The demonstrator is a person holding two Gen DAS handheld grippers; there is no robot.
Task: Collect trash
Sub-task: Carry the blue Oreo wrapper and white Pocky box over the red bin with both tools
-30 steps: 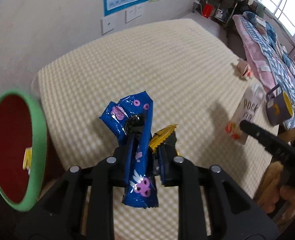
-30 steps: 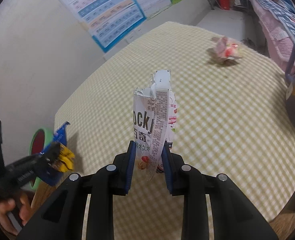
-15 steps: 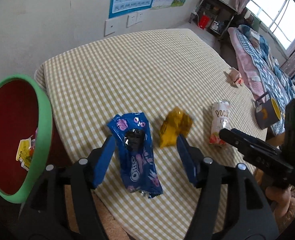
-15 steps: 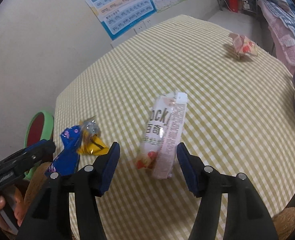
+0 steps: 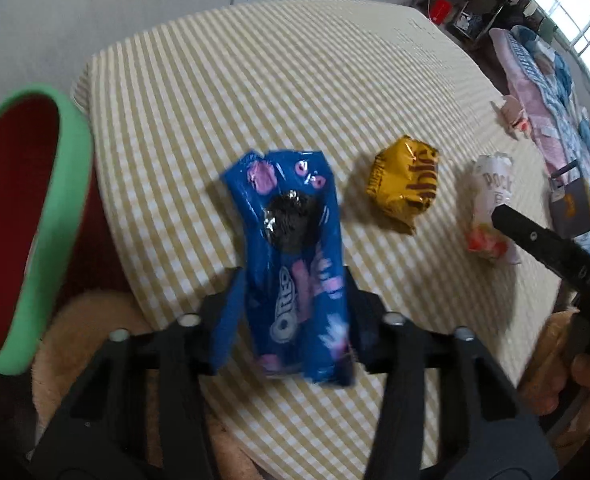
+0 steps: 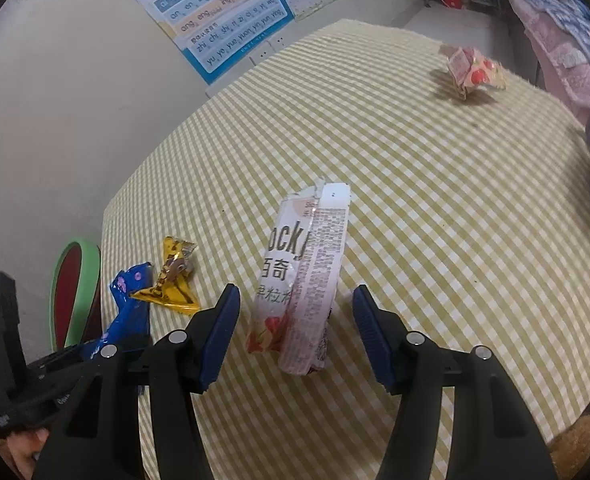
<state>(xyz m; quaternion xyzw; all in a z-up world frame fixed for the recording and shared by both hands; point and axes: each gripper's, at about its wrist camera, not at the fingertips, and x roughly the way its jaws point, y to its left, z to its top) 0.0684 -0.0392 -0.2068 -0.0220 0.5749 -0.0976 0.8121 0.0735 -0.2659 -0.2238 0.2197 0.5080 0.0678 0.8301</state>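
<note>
A blue Oreo wrapper (image 5: 295,240) lies near the table's front edge between the fingers of my left gripper (image 5: 293,280). Its jaws are closing and the pads meet both long edges of the wrapper. Just right of it, a crumpled yellow wrapper (image 5: 407,188) lies free. Further right is a white and pink Pocky packet (image 6: 303,264), flat on the cloth between the fingers of my right gripper (image 6: 295,296). Those jaws are closing slightly, with a gap on each side of the packet. A red bin with a green rim (image 5: 67,184) stands off the table's left edge.
The table (image 5: 295,80) has a yellow checked cloth and stands against a wall with posters. A crumpled pink wrapper (image 6: 473,70) lies far back right. A dark mug (image 5: 575,208) is at the right edge. A bed stands beyond the table.
Both grippers opened and dropped their loads: the Oreo and yellow wrappers and the Pocky packet now lie on the cloth. The left gripper sank and closed around the Oreo wrapper alone.
</note>
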